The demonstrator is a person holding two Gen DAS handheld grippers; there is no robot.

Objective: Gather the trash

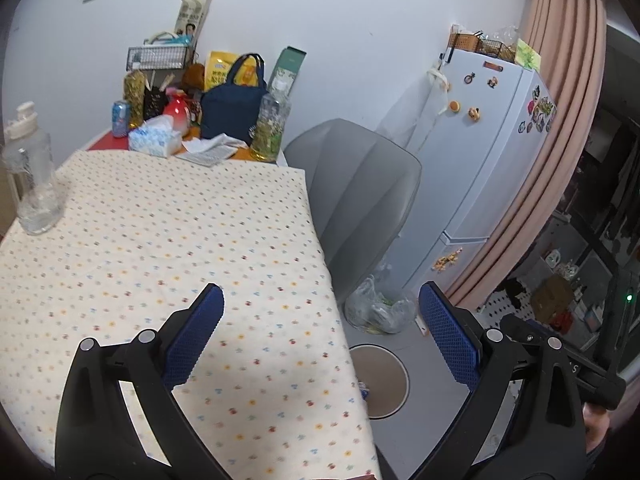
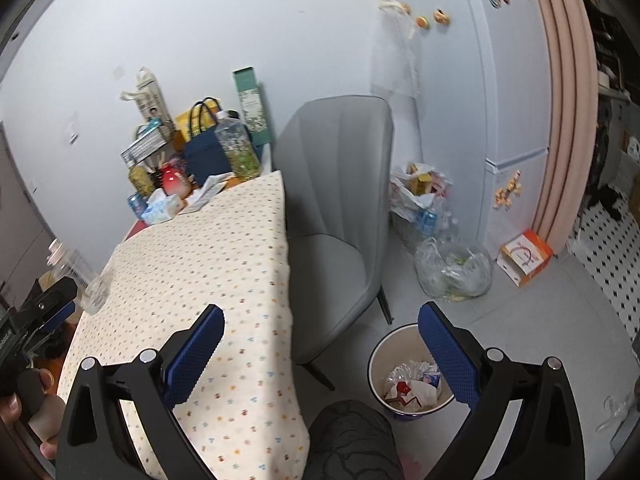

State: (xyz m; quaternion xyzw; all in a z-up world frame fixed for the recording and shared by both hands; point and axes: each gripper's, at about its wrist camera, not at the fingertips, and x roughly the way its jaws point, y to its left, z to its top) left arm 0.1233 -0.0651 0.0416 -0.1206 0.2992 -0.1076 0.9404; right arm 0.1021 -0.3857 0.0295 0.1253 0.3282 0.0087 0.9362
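Observation:
My left gripper [image 1: 320, 328] is open and holds nothing, hanging over the right edge of the table's dotted cloth [image 1: 160, 240]. My right gripper [image 2: 322, 344] is also open and holds nothing, above the gap between table and floor. Below its right finger stands a round trash bin [image 2: 374, 360] with crumpled wrappers [image 2: 412, 384] inside. In the left wrist view the bin [image 1: 384, 376] shows on the floor, partly hidden by the table edge. A clear plastic bottle [image 1: 34, 184] stands upright at the table's left side and also shows as the bottle [image 2: 84, 280] in the right wrist view.
A grey chair [image 2: 340, 208] stands against the table's right side. On the floor beyond are a clear plastic bag [image 2: 452, 272], an orange box [image 2: 524, 258], a full white bag [image 2: 416, 188] and the fridge [image 2: 516, 100]. Bags, jars and a tissue box [image 1: 156, 140] crowd the table's far end.

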